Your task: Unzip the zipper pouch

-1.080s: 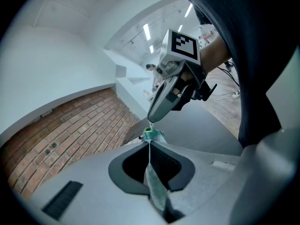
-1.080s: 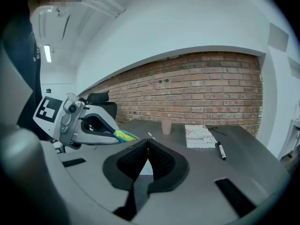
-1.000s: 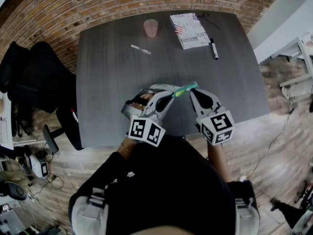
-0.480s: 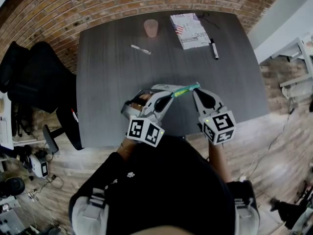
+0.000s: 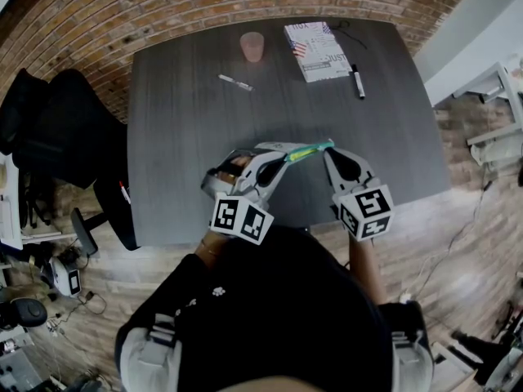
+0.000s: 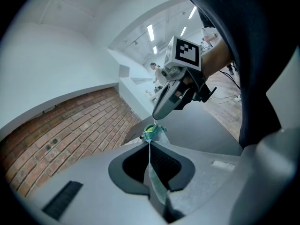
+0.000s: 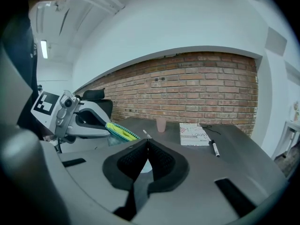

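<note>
A teal and yellow-green zipper pouch [image 5: 306,149] hangs in the air over the near edge of the dark table [image 5: 188,137], stretched between both grippers. My left gripper [image 5: 282,160] is shut on its left part. In the left gripper view, the thin teal fabric [image 6: 151,132] runs out from between the closed jaws of that gripper [image 6: 150,144]. My right gripper [image 5: 329,149] is shut on the zipper pull at the pouch's right end. In the right gripper view, the pouch [image 7: 119,131] sticks out of the left gripper [image 7: 93,121], and the pull is hidden at my right gripper's [image 7: 146,142] closed tips.
A pink cup [image 5: 252,46], a white pen [image 5: 235,82], a printed booklet [image 5: 317,50] and a black marker [image 5: 357,80] lie at the table's far side. A black office chair [image 5: 57,129] stands to the left, over a wood floor.
My right gripper has shifted slightly to the right with the pouch's end. The left gripper has hardly moved.
</note>
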Demonstrator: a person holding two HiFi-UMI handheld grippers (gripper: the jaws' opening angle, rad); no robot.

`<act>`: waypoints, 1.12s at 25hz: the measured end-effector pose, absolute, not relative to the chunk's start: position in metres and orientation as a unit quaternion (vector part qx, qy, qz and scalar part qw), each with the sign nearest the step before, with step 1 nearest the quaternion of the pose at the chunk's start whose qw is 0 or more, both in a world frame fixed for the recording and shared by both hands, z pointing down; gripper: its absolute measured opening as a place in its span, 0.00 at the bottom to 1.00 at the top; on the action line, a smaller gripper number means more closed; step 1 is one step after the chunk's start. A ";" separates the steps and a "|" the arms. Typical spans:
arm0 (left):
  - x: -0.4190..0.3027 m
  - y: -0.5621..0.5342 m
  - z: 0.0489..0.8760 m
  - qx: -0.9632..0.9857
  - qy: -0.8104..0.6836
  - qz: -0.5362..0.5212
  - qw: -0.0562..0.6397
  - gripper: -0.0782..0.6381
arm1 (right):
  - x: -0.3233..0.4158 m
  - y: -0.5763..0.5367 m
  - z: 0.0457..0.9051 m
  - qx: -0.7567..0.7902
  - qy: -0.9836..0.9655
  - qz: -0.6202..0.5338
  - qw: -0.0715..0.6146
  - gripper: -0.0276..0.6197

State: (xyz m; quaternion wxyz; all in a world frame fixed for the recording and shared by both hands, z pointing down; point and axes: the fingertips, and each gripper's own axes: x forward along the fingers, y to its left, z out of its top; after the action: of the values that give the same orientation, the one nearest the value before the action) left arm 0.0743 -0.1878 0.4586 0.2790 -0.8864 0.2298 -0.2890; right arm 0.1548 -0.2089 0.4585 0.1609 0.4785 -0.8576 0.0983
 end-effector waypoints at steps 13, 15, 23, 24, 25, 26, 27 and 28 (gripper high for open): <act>0.072 -0.187 0.459 -0.885 0.229 -0.293 0.280 0.12 | 0.162 -0.211 0.464 0.489 -0.851 0.102 0.162 0.05; 0.071 -0.188 0.458 -0.885 0.229 -0.293 0.279 0.12 | 0.162 -0.211 0.463 0.489 -0.851 0.102 0.163 0.05; 0.071 -0.187 0.459 -0.887 0.230 -0.291 0.276 0.12 | 0.170 -0.211 0.466 0.498 -0.845 0.100 0.169 0.05; 0.071 -0.187 0.459 -0.887 0.230 -0.291 0.276 0.12 | 0.171 -0.211 0.467 0.498 -0.845 0.101 0.169 0.05; 0.071 -0.187 0.459 -0.887 0.230 -0.291 0.276 0.12 | 0.171 -0.211 0.468 0.499 -0.844 0.100 0.170 0.05; 0.071 -0.187 0.459 -0.887 0.230 -0.291 0.277 0.12 | 0.172 -0.211 0.467 0.502 -0.842 0.099 0.171 0.05; 0.070 -0.187 0.458 -0.886 0.232 -0.291 0.276 0.12 | 0.174 -0.212 0.467 0.507 -0.839 0.097 0.174 0.05; 0.068 -0.187 0.457 -0.886 0.235 -0.291 0.275 0.12 | 0.178 -0.212 0.466 0.511 -0.836 0.097 0.176 0.05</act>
State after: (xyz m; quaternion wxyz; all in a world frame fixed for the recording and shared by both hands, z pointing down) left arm 0.0683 -0.1869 0.4572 0.2755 -0.8858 0.2346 -0.2906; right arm 0.1777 -0.2117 0.4661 0.1761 0.5113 -0.8356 0.0965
